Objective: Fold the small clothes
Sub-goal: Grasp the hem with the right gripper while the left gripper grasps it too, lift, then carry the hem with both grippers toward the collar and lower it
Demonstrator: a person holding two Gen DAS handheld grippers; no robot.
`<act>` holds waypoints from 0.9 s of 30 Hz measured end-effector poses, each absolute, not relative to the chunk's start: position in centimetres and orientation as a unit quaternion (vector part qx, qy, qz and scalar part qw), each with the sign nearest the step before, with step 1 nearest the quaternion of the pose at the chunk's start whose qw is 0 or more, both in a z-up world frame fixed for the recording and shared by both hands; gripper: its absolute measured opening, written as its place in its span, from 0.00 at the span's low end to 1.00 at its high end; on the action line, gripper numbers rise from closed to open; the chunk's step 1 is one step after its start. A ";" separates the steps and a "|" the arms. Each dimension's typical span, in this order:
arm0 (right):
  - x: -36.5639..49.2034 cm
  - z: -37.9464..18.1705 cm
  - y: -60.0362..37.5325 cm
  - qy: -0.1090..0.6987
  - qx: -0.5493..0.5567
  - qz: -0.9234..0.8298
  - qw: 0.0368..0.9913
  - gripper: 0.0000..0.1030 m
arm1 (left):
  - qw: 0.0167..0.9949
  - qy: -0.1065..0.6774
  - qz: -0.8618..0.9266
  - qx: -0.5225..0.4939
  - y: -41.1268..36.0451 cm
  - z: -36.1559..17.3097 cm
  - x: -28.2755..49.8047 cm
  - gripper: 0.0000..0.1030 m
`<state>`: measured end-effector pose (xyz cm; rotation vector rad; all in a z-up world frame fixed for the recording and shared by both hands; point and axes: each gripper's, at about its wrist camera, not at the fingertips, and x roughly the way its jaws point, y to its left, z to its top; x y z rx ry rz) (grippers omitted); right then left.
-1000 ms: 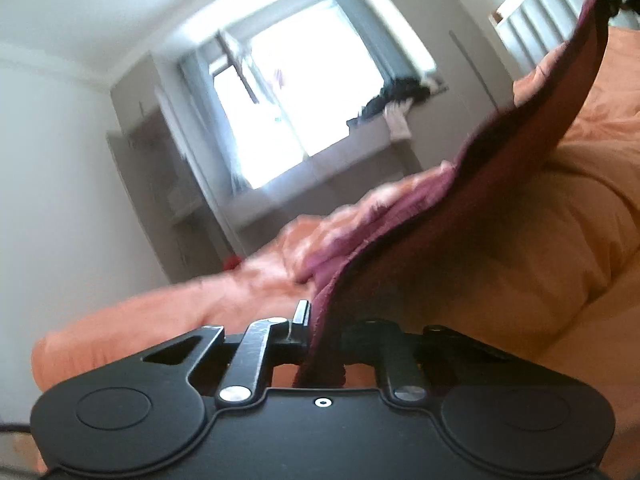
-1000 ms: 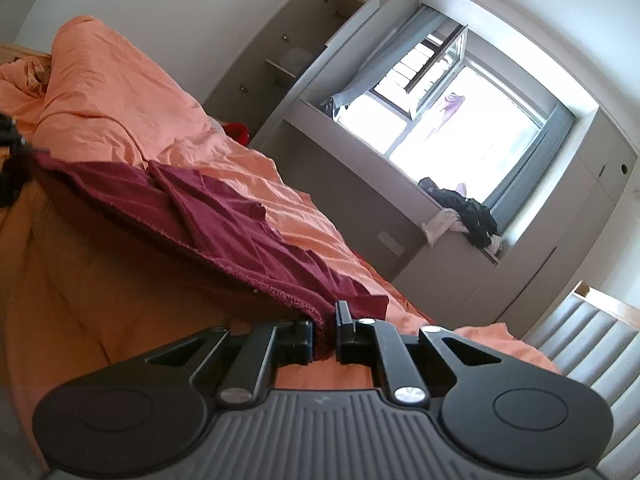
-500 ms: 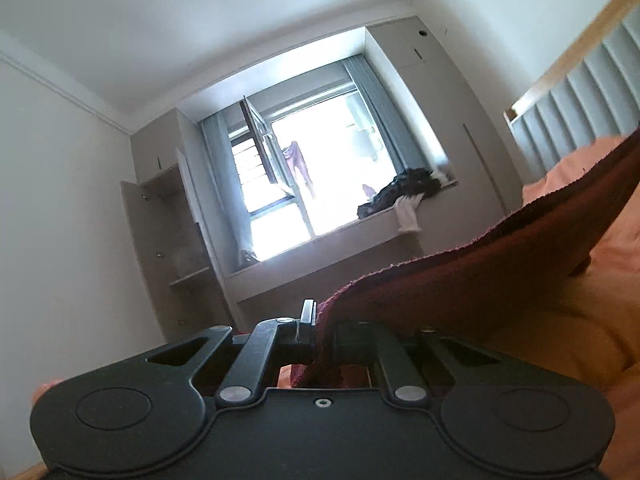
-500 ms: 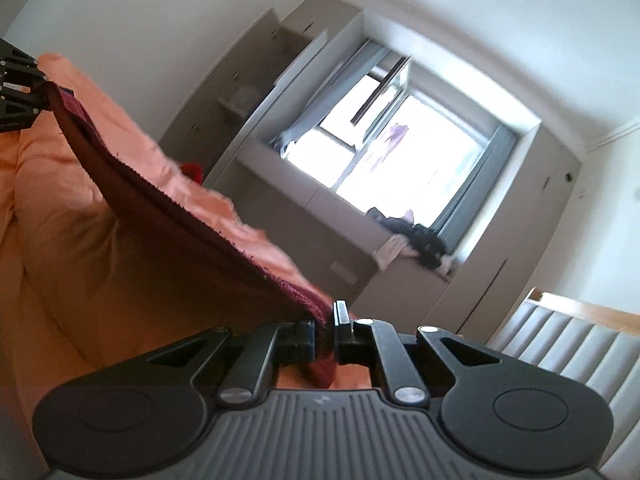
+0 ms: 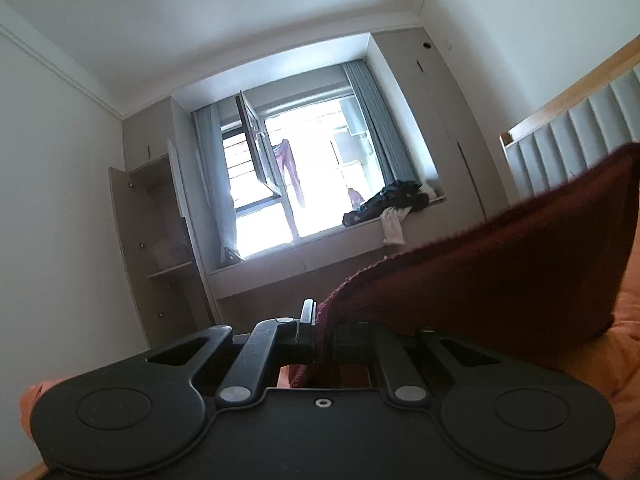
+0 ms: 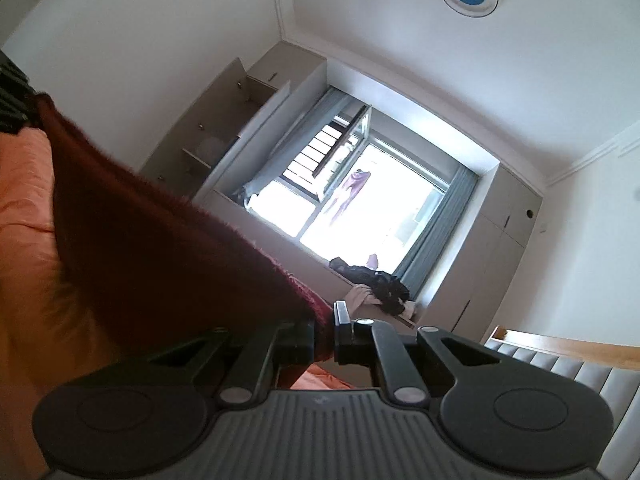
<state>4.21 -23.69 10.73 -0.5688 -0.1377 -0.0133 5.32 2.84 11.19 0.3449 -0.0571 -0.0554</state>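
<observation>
Dark red garment (image 5: pixel 480 288), fuzzy knit-looking texture with a frayed-looking upper edge, stretched as a sheet in the air between both tools, above the bed's orange duvet (image 5: pixel 628 344). Left hand-held gripper (image 5: pixel 320 330): jaws pinched nearly together on one corner of the garment, a small tail of cloth hangs below the pinch; from there the fabric runs up and to the right, out of the left wrist view at the right edge. Right hand-held gripper (image 6: pixel 323 334): jaws likewise clamped narrow on another corner, fabric runs up and left from the pinch to the far left edge of the right wrist view, where a dark black part shows at its end, too cut off to identify. Orange duvet visible under and behind the cloth in both views. Lower edge of the garment: cannot tell whether it touches the bed. Both cameras look toward the window (image 5: pixel 296 184) with one sash swung open. Dark clothes pile (image 5: pixel 386 200) lies on the window sill with a white piece hanging over the edge. Open cupboard (image 5: pixel 160 232) left of the window: a pale item sits on its shelf, too blurred to name. Padded headboard (image 5: pixel 568 148) at right.
</observation>
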 end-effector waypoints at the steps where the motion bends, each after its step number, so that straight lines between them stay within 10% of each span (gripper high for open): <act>1: 5.6 10.9 -23.8 -0.068 -0.277 -0.009 0.958 0.09 | 0.984 -0.025 -0.028 0.174 2.7 11.4 6.5 0.07; 27: 38.7 0.5 -23.4 0.102 -0.289 -0.007 0.952 0.10 | 0.959 0.212 -0.004 0.189 1.9 2.6 39.9 0.08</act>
